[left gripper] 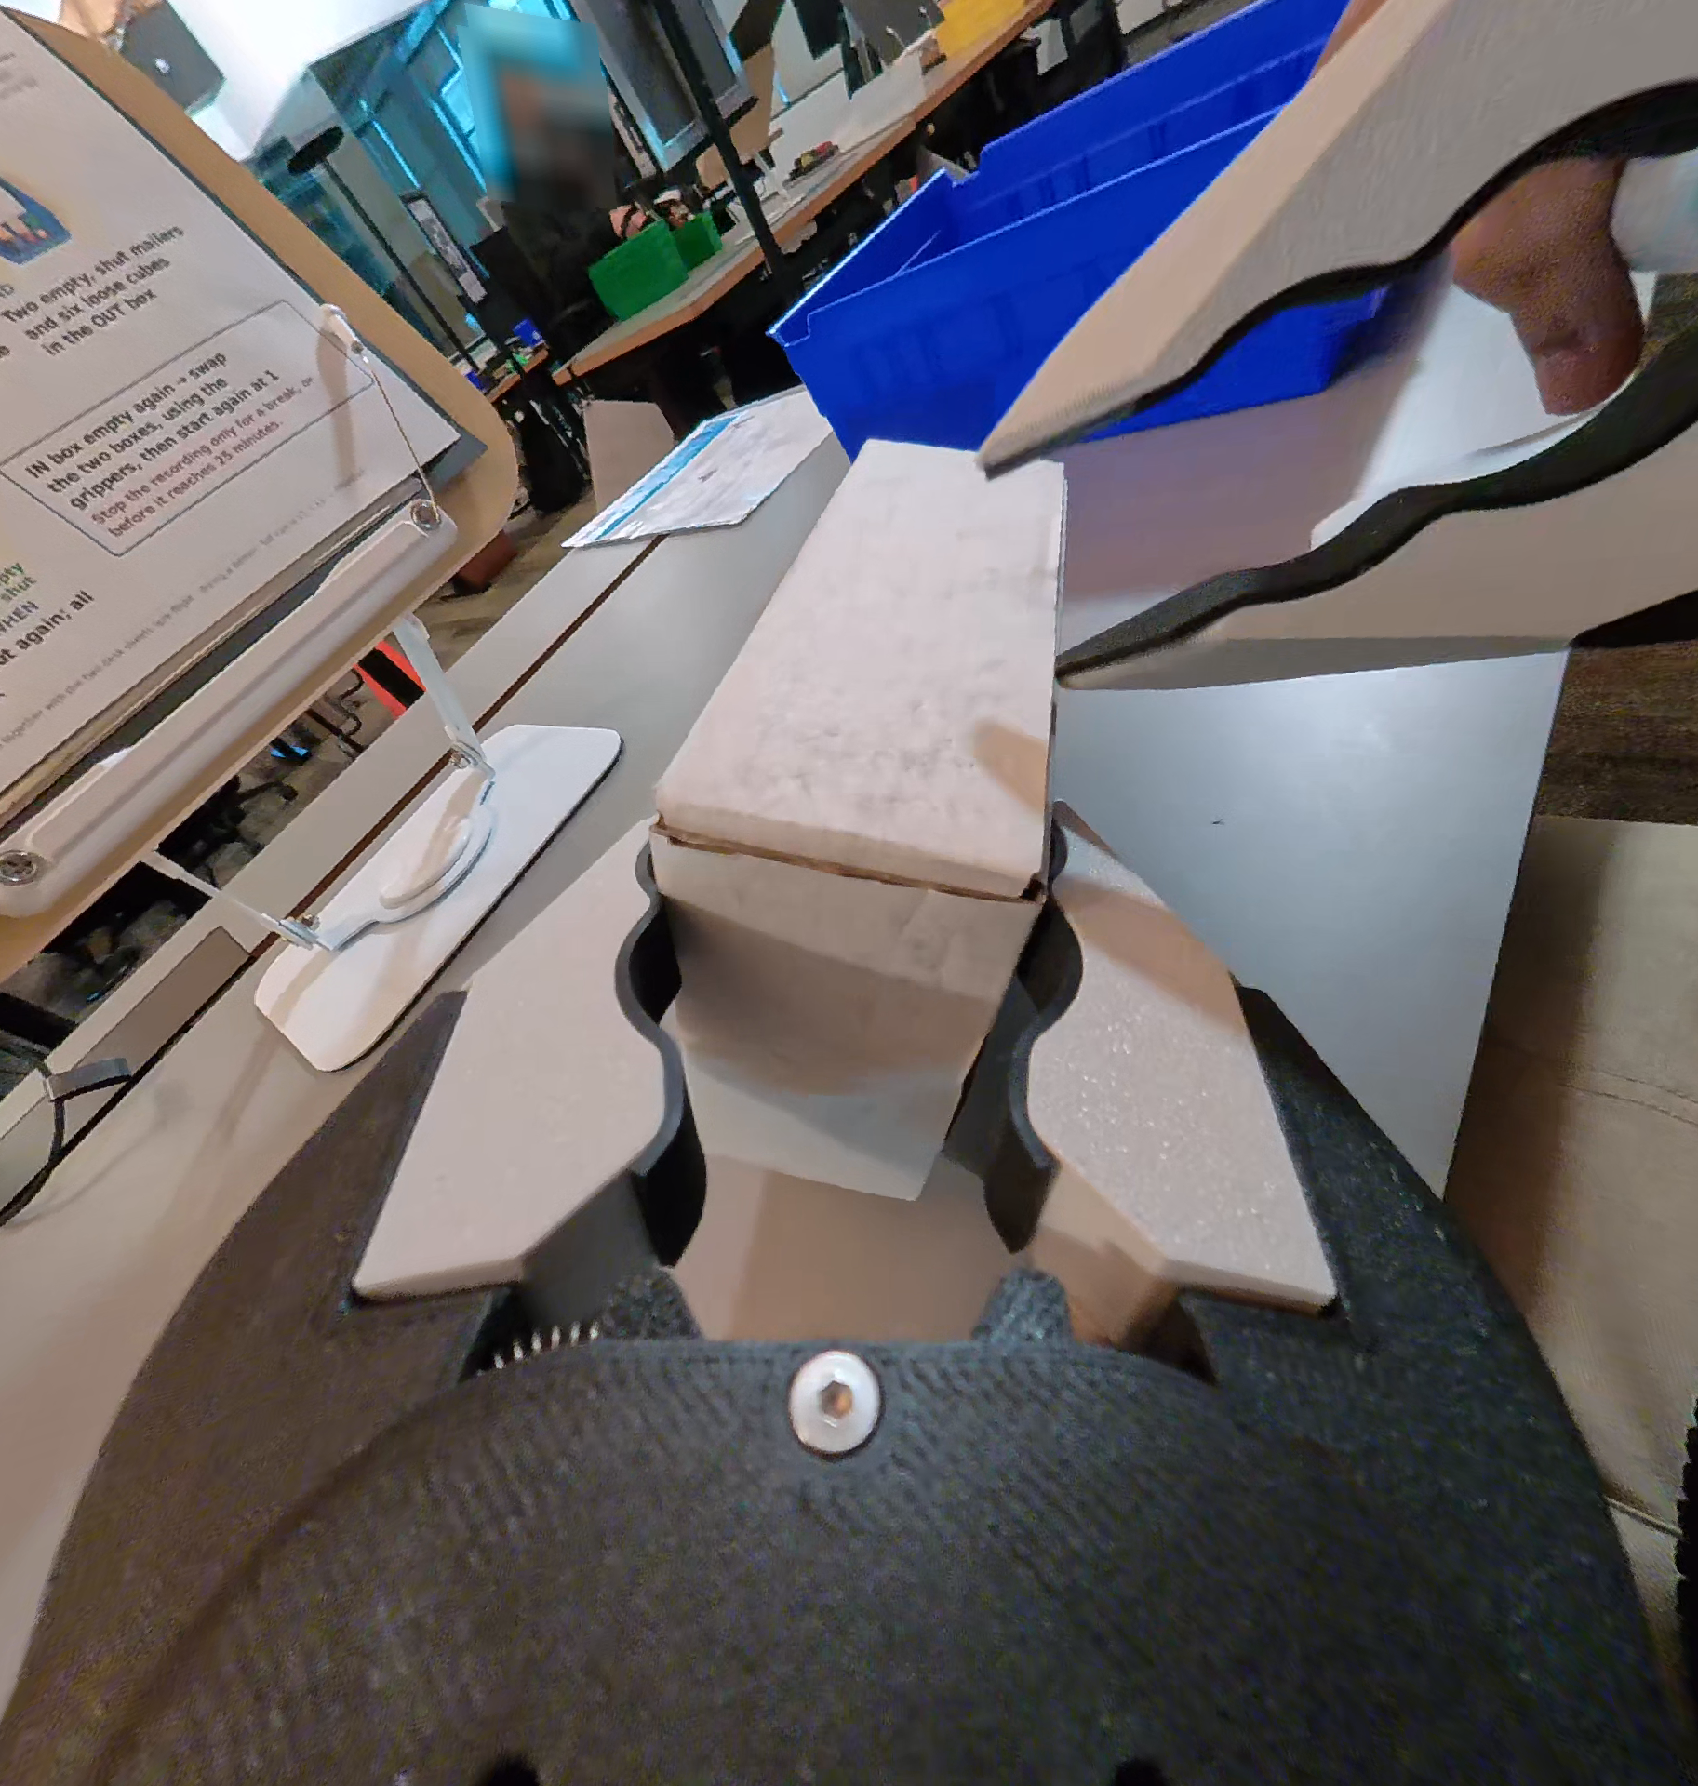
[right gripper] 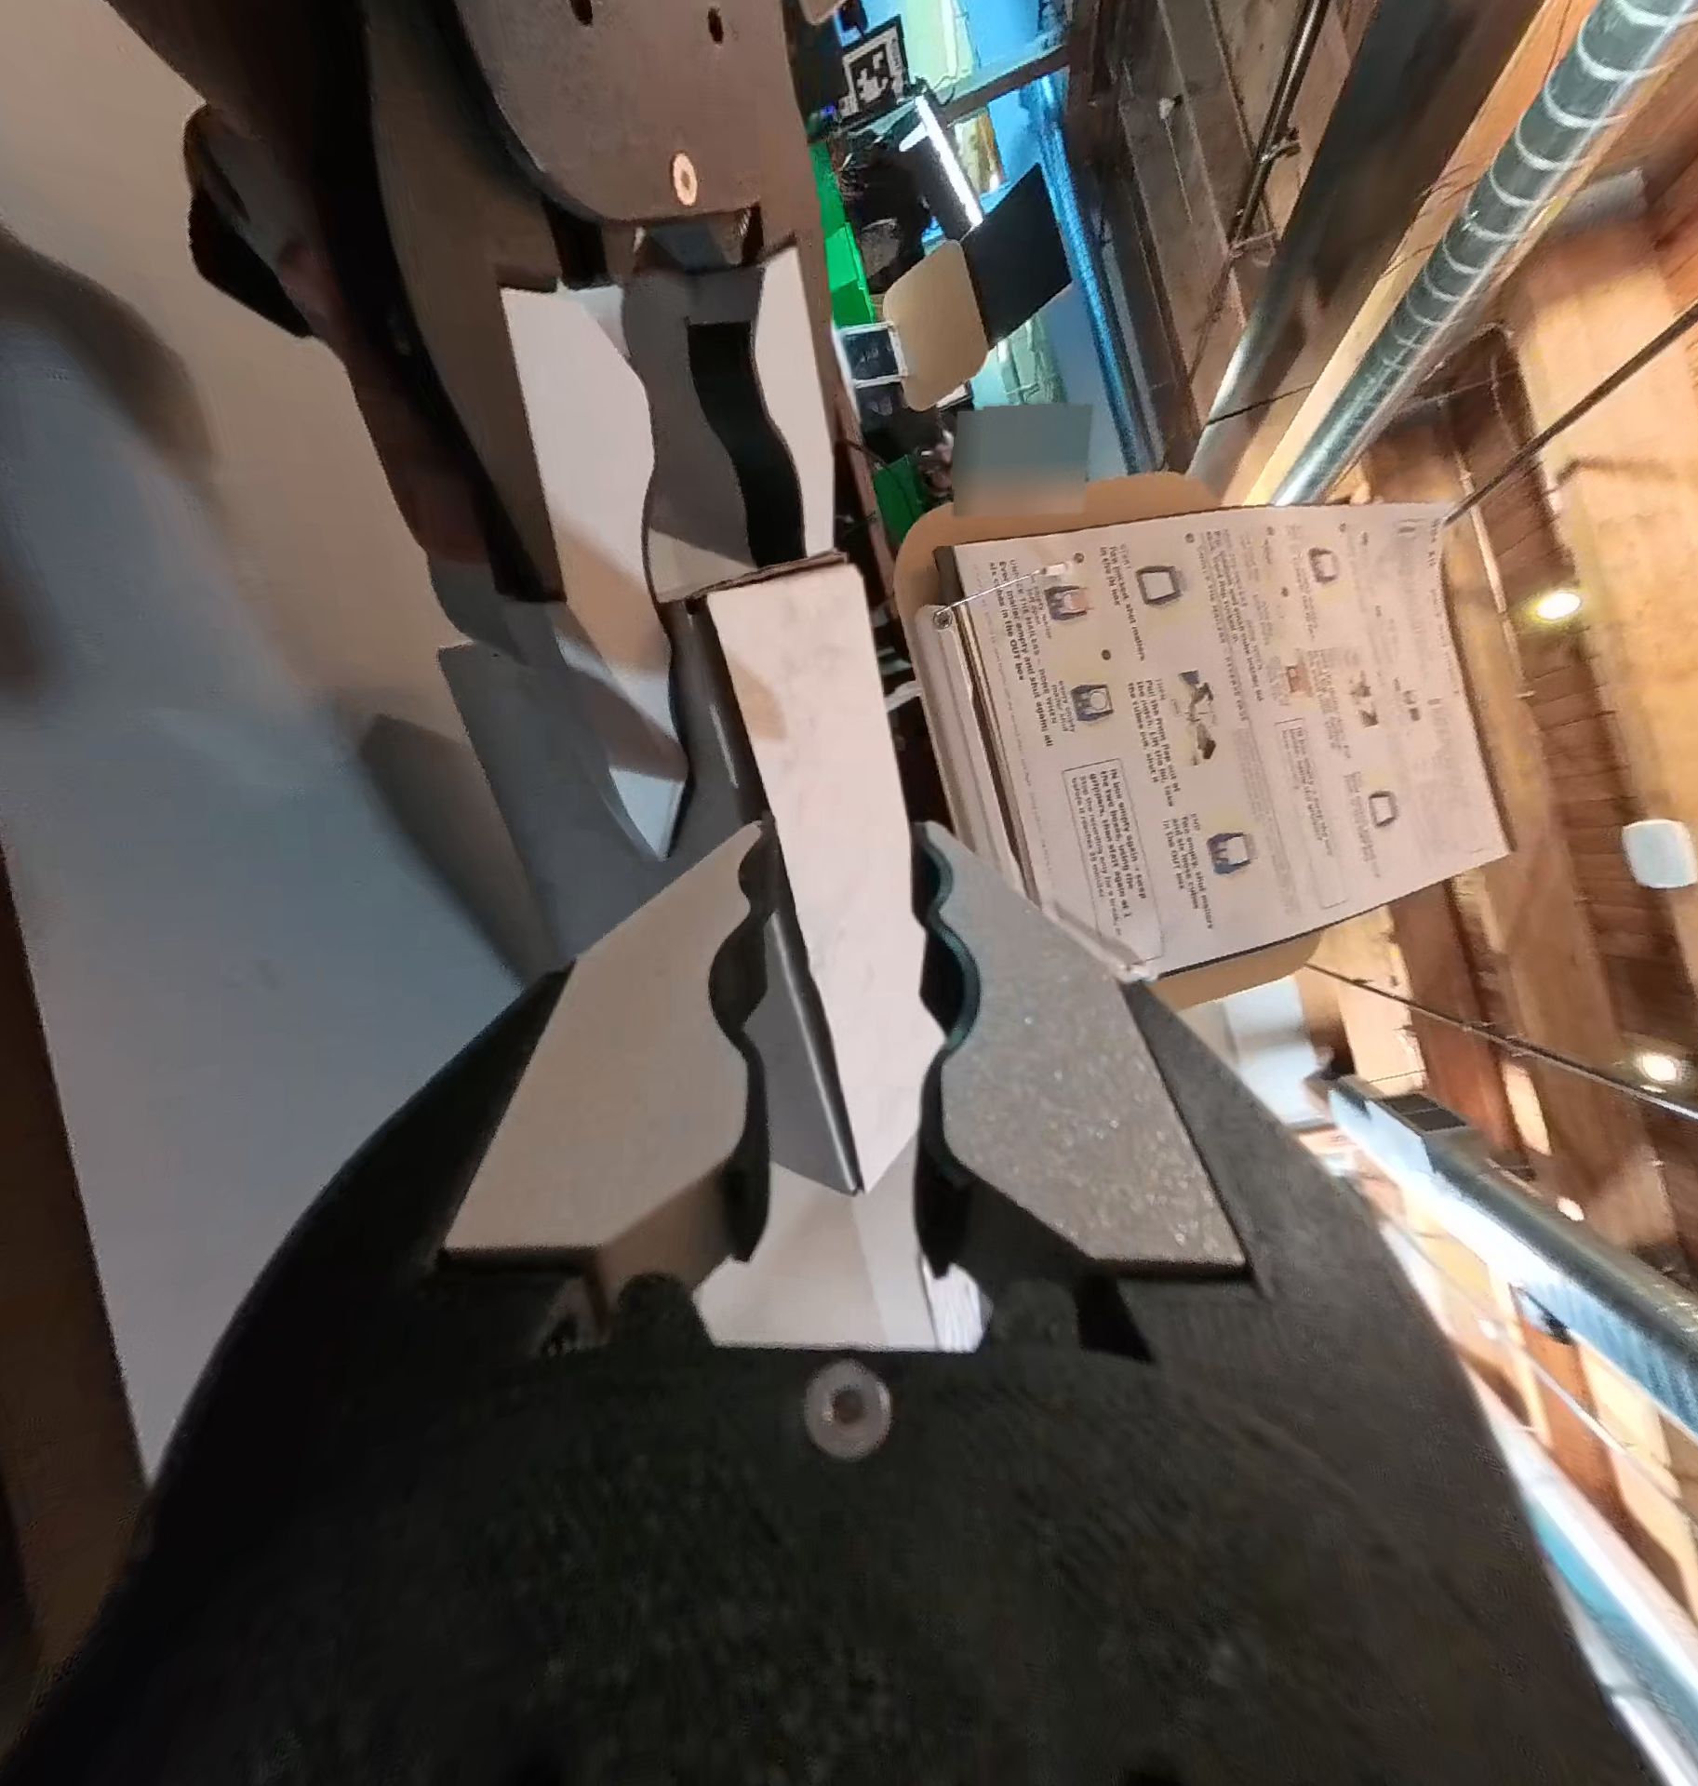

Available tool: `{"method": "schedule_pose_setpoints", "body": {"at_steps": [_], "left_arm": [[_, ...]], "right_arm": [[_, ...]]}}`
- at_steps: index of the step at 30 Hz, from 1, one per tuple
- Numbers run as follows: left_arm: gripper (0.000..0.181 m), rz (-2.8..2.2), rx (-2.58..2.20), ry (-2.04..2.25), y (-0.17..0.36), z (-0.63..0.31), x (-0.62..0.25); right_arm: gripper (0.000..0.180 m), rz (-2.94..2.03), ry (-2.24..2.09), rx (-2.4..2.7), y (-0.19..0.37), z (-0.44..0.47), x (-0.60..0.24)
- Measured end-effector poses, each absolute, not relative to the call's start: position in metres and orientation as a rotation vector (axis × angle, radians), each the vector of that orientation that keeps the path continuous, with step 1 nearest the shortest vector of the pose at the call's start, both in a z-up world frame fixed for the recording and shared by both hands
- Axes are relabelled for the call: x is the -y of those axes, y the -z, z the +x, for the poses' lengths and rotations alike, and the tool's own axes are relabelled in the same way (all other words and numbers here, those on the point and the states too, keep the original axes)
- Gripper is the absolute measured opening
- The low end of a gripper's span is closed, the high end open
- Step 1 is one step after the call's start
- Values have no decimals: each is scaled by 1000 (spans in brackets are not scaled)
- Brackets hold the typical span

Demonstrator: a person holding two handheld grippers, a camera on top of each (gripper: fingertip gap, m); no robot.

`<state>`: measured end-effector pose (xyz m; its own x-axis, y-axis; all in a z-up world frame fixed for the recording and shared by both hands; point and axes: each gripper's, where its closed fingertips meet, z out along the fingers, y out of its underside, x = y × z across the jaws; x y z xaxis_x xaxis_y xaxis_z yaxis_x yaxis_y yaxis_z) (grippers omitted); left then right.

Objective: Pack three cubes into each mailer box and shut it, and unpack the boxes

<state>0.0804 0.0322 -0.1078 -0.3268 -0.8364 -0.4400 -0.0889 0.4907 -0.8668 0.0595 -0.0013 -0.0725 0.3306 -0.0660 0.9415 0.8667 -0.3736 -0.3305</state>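
Observation:
A white mailer box [left gripper: 883, 657], lid shut, is held in the air between both grippers. My left gripper [left gripper: 849, 928] is shut on its near end, one finger pressed on each side. My right gripper [left gripper: 1028, 570] reaches in from the upper right and grips the far end. In the right wrist view the box [right gripper: 825, 734] stands between my right gripper's [right gripper: 845, 870] fingers, both against its sides, and the left gripper [right gripper: 719, 541] holds the other end at the top. No cubes are in view.
A blue bin [left gripper: 1019, 271] stands behind the box on the grey table [left gripper: 1309, 821]. An instruction sheet on a stand [left gripper: 149, 387] is at the left, with its white base [left gripper: 439, 870] close by. A paper sheet [left gripper: 709, 474] lies farther back. A person's finger [left gripper: 1550, 290] shows at the right gripper. The tips of one gripper are about 6 cm away from the tips of the other.

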Motion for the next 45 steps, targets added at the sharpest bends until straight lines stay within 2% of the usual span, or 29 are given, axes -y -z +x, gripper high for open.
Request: {"method": "schedule_pose_setpoints", "body": {"at_steps": [8, 9, 11, 14, 16, 29, 37, 45], "left_arm": [[71, -805, -1753, 950, 108, 81, -32], [71, -819, -1753, 969, 108, 81, -32], [71, -846, -1757, 997, 110, 81, -33], [71, -884, -1737, 1012, 111, 82, -40], [71, -908, -1731, 1028, 110, 83, -42], [71, -819, -1750, 986, 110, 80, -32], [70, -638, -1764, 735, 113, 80, -33], [69, -684, -1774, 775, 113, 79, -32]], "right_arm": [[31, -1622, 1208, 705, 67, 61, 3], [29, -1626, 1194, 698, 67, 61, 3], [4, -1555, 1236, 686, 57, 61, 5], [26, -1604, 1226, 746, 67, 61, 6], [34, -1647, 1225, 750, 77, 64, 3], [33, -1639, 1222, 741, 76, 65, 3], [46, -1660, 1242, 782, 81, 64, 4], [43, -1609, 1342, 835, 76, 62, 5]]}}
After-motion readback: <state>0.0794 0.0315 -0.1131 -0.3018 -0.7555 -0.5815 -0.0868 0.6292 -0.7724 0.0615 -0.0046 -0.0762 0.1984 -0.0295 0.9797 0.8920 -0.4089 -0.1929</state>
